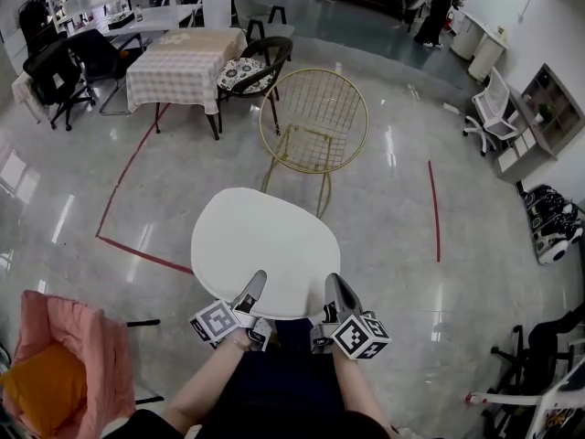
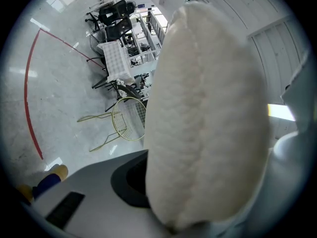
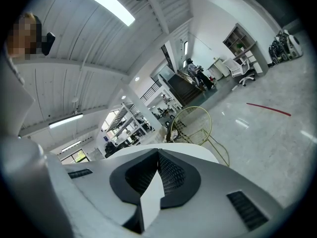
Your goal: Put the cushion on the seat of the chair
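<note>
A white oval cushion [image 1: 263, 240] hangs flat in front of me, held by its near edge. My left gripper [image 1: 253, 288] is shut on that edge at the left, and my right gripper [image 1: 335, 288] is shut on it at the right. In the left gripper view the fuzzy cushion [image 2: 208, 113] fills most of the picture, pinched in the left gripper [image 2: 198, 205]. In the right gripper view the right gripper [image 3: 157, 175] clamps a thin white cushion edge [image 3: 148, 205]. The gold wire chair [image 1: 313, 122] stands just beyond the cushion, its seat bare; it also shows as the chair [image 2: 128, 119] and the chair [image 3: 190, 125].
A table with a checked cloth [image 1: 183, 62] and a black chair [image 1: 251, 71] stand behind the gold chair. A pink armchair with an orange pillow [image 1: 64, 364] is at my lower left. Red tape lines [image 1: 434, 210] mark the floor. Office chairs and shelves line the sides.
</note>
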